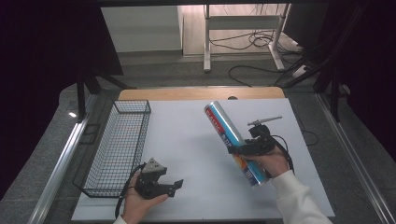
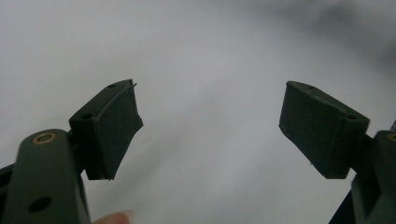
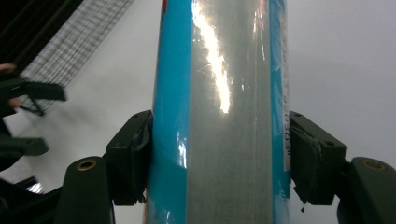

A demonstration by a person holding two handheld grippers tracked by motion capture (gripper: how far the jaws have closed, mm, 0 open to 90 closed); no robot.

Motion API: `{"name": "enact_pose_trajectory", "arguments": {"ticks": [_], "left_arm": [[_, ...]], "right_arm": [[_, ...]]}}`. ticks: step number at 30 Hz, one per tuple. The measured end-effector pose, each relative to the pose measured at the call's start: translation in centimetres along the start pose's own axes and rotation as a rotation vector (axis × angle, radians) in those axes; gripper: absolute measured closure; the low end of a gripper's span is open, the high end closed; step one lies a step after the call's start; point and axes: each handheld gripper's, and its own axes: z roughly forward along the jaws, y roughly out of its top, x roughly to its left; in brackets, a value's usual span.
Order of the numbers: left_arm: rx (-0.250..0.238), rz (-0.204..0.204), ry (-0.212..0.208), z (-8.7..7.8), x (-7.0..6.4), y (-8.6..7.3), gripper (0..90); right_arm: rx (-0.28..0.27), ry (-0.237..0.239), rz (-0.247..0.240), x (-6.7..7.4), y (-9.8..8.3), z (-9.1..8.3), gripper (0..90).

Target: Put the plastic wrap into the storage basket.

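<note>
A long blue and silver foil-wrapped roll (image 1: 232, 143) with printed lettering is held above the right half of the white table (image 1: 196, 140), tilted so its far end leans toward the table's middle and its near end points at the near right corner. The right gripper (image 1: 246, 148) clamps it about midway along its length; in the right gripper view both black pads (image 3: 133, 156) press flat against the roll's (image 3: 224, 112) sides. The person's right hand (image 1: 272, 161), in a white sleeve (image 1: 299, 198), grips that tool. Near the table's near left corner, the left hand (image 1: 140, 199) holds the left gripper (image 1: 173, 187) low over the surface with its jaws spread wide and nothing between them; the left gripper view shows bare table between the pads (image 2: 114, 128). A black wire basket (image 1: 119, 147) lies along the left edge, just beside the left gripper.
</note>
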Motion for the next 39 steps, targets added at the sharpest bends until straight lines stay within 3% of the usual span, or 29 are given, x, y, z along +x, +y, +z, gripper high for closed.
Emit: {"name": "enact_pose_trajectory", "arguments": {"ticks": [1, 2, 3, 5, 6, 8, 11, 14, 18, 26, 30, 36, 39], "left_arm": [[-0.011, -0.013, -0.021, 0.1, 0.0, 0.2, 19.4], [-0.035, -0.053, -0.092, 0.3, 0.4, 0.7, 18.0], [-0.035, -0.053, -0.092, 0.3, 0.4, 0.7, 17.0], [-0.062, -0.113, -0.166, 0.6, 0.8, 1.2, 15.4], [-0.086, -0.171, -0.233, 1.0, 1.2, 1.6, 14.3], [-0.114, -0.225, -0.296, 1.5, 1.7, 2.1, 12.5], [-0.134, -0.246, -0.357, 2.3, 2.1, 2.9, 11.1], [-0.165, -0.325, -0.457, 3.2, 2.7, 3.7, 9.4], [-0.209, -0.371, -0.544, 4.3, 2.5, 4.4, 10.2], [-0.243, -0.413, -0.639, 5.7, 2.1, 5.1, 13.0], [-0.255, -0.407, -0.625, 5.8, 1.8, 5.0, 21.7], [-0.243, -0.472, -0.682, 5.8, 2.6, 4.9, 26.8], [-0.232, -0.446, -0.674, 5.5, 2.6, 5.2, 29.7]], "right_arm": [[-0.004, 0.012, -0.005, 0.5, -0.5, 0.1, 32.2], [0.001, 0.048, -0.005, 1.0, -1.1, 0.3, 32.2], [0.001, 0.048, -0.005, 1.0, -1.1, 0.3, 32.2], [-0.007, 0.072, -0.012, 1.7, -1.7, 0.7, 32.2], [-0.006, 0.083, -0.019, 1.9, -1.9, 0.8, 32.2], [-0.009, 0.108, -0.030, 2.7, -2.4, 1.3, 32.2], [-0.016, 0.138, -0.044, 3.6, -2.7, 1.7, 32.2], [-0.034, 0.191, -0.047, 4.6, -3.0, 2.3, 32.2], [-0.044, 0.209, -0.062, 5.5, -3.2, 2.8, 32.2], [-0.055, 0.247, -0.075, 7.6, -3.5, 4.5, 32.2], [-0.057, 0.248, -0.087, 8.1, -3.4, 4.9, 32.2], [-0.061, 0.242, -0.094, 8.3, -3.3, 5.0, 32.1], [-0.045, 0.213, -0.110, 8.8, -3.3, 5.2, 31.6]]}}
